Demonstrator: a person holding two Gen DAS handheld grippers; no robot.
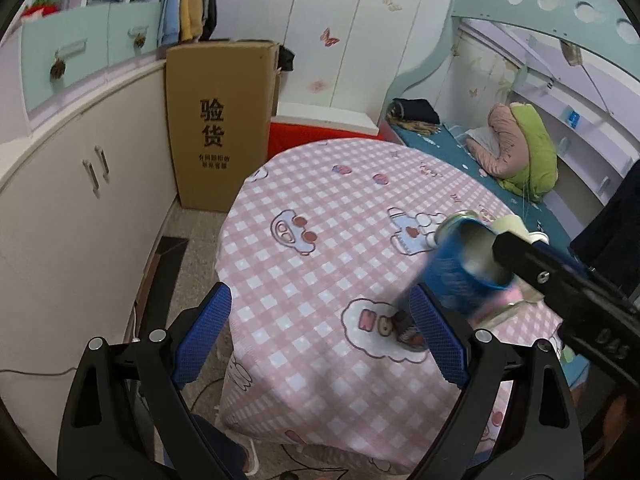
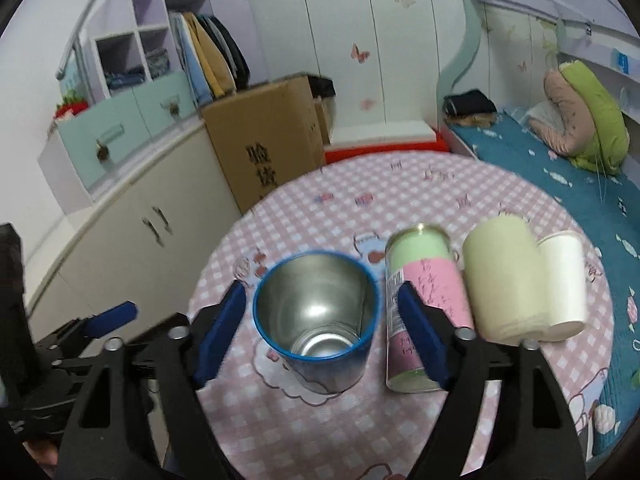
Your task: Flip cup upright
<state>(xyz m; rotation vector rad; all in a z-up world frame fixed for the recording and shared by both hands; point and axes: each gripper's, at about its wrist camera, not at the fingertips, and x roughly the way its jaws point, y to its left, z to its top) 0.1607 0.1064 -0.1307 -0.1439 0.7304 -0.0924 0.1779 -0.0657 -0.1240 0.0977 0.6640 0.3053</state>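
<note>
1. Blue cup (image 2: 316, 320) stands on the surface (image 2: 400, 200), mouth up, its steel inside in plain view; it sits on a white cloud print in the pink check cloth.
2. Right tongs (image 2: 320, 332) spread wide, one blue pad on each side of the cup; neither pad appears to touch its wall.
3. Left tongs (image 1: 320, 336) also spread, holding nothing, low over the near part of the surface.
4. In the left wrist view the blue cup (image 1: 464, 268) is blurred, partly hidden behind the black arm of the right tongs.
5. Just right of the cup: a pink-and-green can (image 2: 420, 304), then a cream cup (image 2: 504, 276) and a white cup (image 2: 564, 280), close together.
</note>
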